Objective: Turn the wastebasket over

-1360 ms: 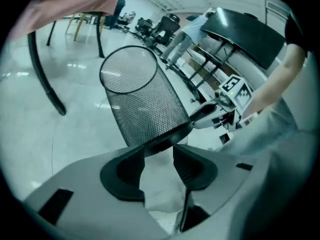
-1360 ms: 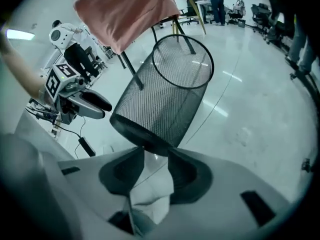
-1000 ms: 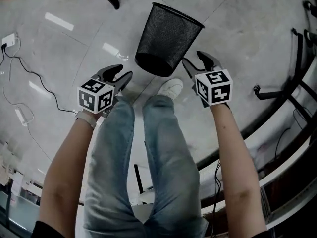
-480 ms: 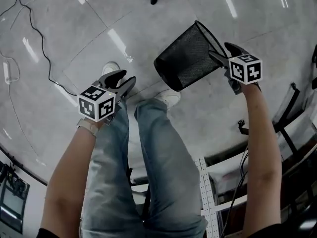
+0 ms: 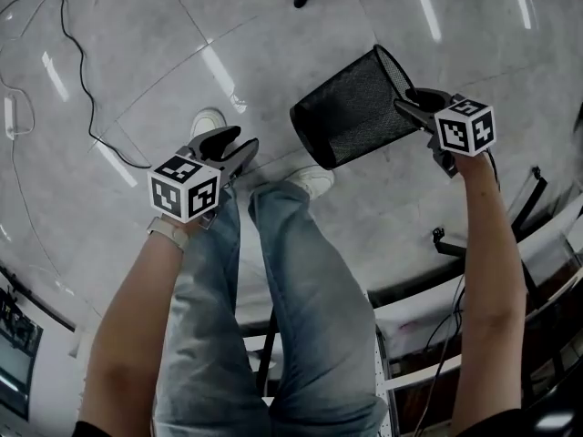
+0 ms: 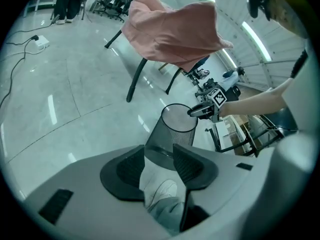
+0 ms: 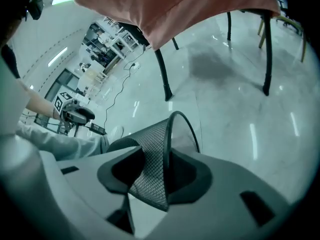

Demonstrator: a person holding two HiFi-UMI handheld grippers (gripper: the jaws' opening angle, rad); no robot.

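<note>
While the pale, glossy floor (image 5: 118,80) is filling most of the head view, a person is standing on it, legs in blue jeans (image 5: 301,317) running down the middle of the picture. In both gripper views a pink cloth (image 6: 172,26) is hanging over a dark-legged frame farther back in the room.

The black mesh wastebasket (image 5: 351,121) is lying tilted just right of the legs. Its open mouth is facing up and to the right, toward the right gripper (image 5: 412,103), and its closed base is pointing down toward the person's feet. From this steep angle I cannot tell whether the base is clear of the floor.

The right gripper is holding the basket at its rim. Its jaws have just been closing, and in the right gripper view the rim wire and a strip of mesh wall are sitting between the two pads, one pad pressing from inside and the other from outside.

The left gripper (image 5: 235,144) is hovering just left of the legs, well apart from the basket. Its jaws are standing apart with nothing gripped; through the gap only a shoe and the jeans' hem are showing, with the basket beyond.

A white shoe (image 5: 311,180) is resting just below the basket's base, and a second one (image 5: 208,119) is peeking out beside the left gripper's tips. A thin dark cable (image 5: 82,89) is trailing across the floor at the upper left.
</note>
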